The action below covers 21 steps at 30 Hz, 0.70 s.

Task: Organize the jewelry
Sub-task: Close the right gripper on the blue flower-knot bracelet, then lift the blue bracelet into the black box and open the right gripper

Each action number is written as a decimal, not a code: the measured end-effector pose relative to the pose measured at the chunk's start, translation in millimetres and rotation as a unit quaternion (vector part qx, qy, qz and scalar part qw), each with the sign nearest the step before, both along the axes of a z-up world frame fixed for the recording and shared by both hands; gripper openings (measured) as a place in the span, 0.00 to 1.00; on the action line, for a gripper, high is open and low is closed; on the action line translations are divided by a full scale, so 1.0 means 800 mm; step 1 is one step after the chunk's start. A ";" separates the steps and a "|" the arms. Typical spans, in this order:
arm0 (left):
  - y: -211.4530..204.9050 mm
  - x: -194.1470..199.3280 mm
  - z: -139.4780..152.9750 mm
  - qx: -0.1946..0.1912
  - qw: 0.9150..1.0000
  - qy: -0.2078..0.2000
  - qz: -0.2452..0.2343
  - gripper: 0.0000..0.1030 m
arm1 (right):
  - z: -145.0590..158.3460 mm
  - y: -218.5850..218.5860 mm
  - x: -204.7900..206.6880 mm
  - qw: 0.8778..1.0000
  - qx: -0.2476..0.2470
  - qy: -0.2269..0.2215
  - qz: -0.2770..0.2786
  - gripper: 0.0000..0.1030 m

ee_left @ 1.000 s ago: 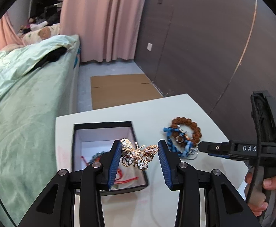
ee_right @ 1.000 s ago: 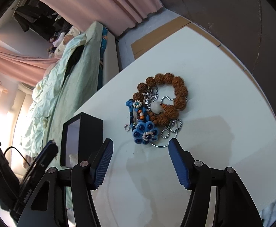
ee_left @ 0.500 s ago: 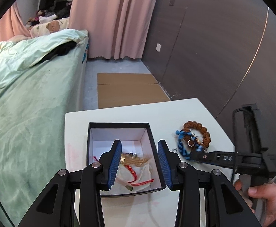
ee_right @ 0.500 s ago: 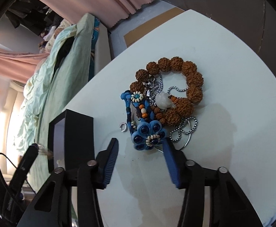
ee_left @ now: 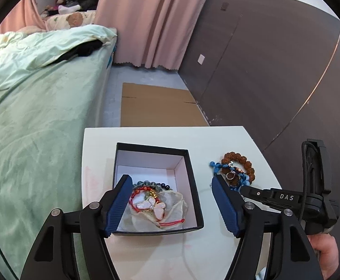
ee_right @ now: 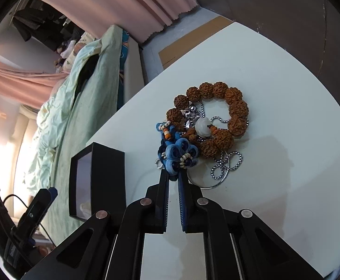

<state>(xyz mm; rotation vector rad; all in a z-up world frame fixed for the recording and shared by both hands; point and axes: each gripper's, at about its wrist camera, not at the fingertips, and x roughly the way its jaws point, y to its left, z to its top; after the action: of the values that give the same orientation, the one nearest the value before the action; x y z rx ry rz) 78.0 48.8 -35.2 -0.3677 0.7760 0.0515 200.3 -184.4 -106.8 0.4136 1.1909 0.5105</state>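
On the white table (ee_left: 146, 137), two things mattered: a black open box (ee_left: 194, 186) toward the bed side, and a tangled pile of jewelry well apart from it toward the dark wall. The pile lay directly ahead of the right gripper (ee_right: 173, 178), right at its fingertips, and only beside the left gripper (ee_left: 171, 200), past its right finger. So the right hand was by far the nearer to it.

The pile held a brown beaded bracelet (ee_right: 216, 91) lying flat as a ring, a silver ball chain (ee_right: 228, 163) looped beside it, and a blue flower ornament (ee_right: 178, 151) on the near edge. The ornament's blue cord ran away from the gripper, roughly in line with its fingers.

The right gripper's jaws were nearly together, with only a thin slit between the pads. Their tips met the lower edge of the blue flower ornament and appeared to pinch it; the pinch looked shallow, so the hold may have been slight.

The left gripper hung over the box with its jaws opening and nothing between the pads. Below it, inside the box, lay a butterfly brooch (ee_left: 152, 206) on a sheer pouch (ee_left: 174, 200), with a red cord bracelet (ee_left: 142, 190) and a dark bead bracelet (ee_left: 153, 183).

To reach the box, the ornament would have to travel sideways toward the bed side.
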 end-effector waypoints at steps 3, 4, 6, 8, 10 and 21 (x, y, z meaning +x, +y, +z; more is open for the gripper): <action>0.003 -0.002 0.001 -0.001 1.000 0.000 0.003 0.69 | -0.001 -0.001 0.000 1.000 -0.007 0.006 -0.004 0.10; 0.004 -0.003 0.001 -0.001 1.000 0.000 0.003 0.69 | -0.001 0.001 0.001 1.000 -0.013 0.010 -0.006 0.10; 0.005 -0.004 0.003 -0.003 1.000 -0.002 0.004 0.69 | -0.003 0.002 0.003 1.000 -0.018 0.022 -0.005 0.35; 0.006 -0.005 0.004 -0.003 1.000 -0.003 0.003 0.69 | -0.007 0.003 0.004 0.999 -0.015 0.027 -0.011 0.64; 0.007 -0.004 0.004 -0.005 1.000 -0.002 0.002 0.69 | -0.006 0.006 0.005 1.000 -0.017 0.021 -0.011 0.64; 0.013 0.001 0.007 -0.004 1.000 -0.004 0.004 0.69 | -0.014 0.005 0.009 0.999 -0.020 0.032 -0.033 0.15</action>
<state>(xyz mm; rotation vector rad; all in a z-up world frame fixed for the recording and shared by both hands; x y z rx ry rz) 79.1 58.9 -29.7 -0.3792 0.7680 0.0544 207.1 -180.4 -118.1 0.4364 1.2421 0.4197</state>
